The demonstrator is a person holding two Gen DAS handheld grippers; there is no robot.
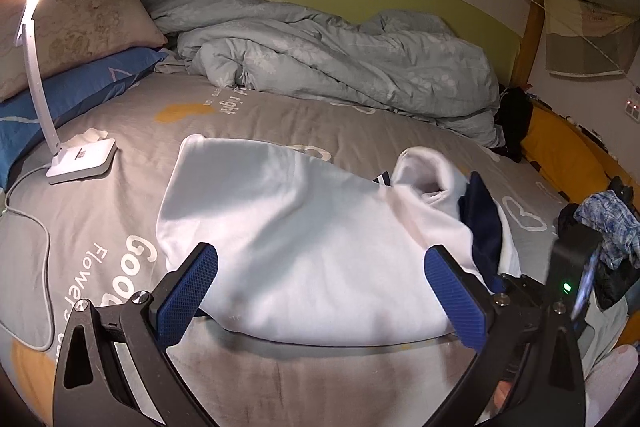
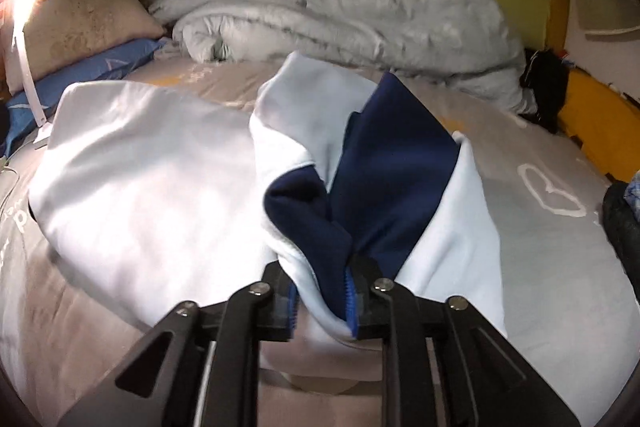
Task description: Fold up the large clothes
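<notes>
A large white garment (image 1: 280, 219) with navy panels (image 1: 484, 223) lies spread and partly bunched on the grey bed sheet (image 1: 280, 119). My left gripper (image 1: 320, 255) hovers over its near edge, open, with its blue pads wide apart on either side of the white cloth and not pressing it. In the right wrist view the garment (image 2: 140, 179) rises in a fold toward the camera. There my right gripper (image 2: 324, 279) is shut on a bunch of white and navy fabric (image 2: 392, 163), lifting that end off the bed.
A white desk lamp (image 1: 80, 159) stands on the bed at left, its cable (image 1: 36, 227) trailing along the sheet. Two pillows (image 1: 80, 23) lie behind it. A crumpled grey duvet (image 1: 340, 59) fills the far side. A heap of clothes (image 1: 608, 227) sits at right.
</notes>
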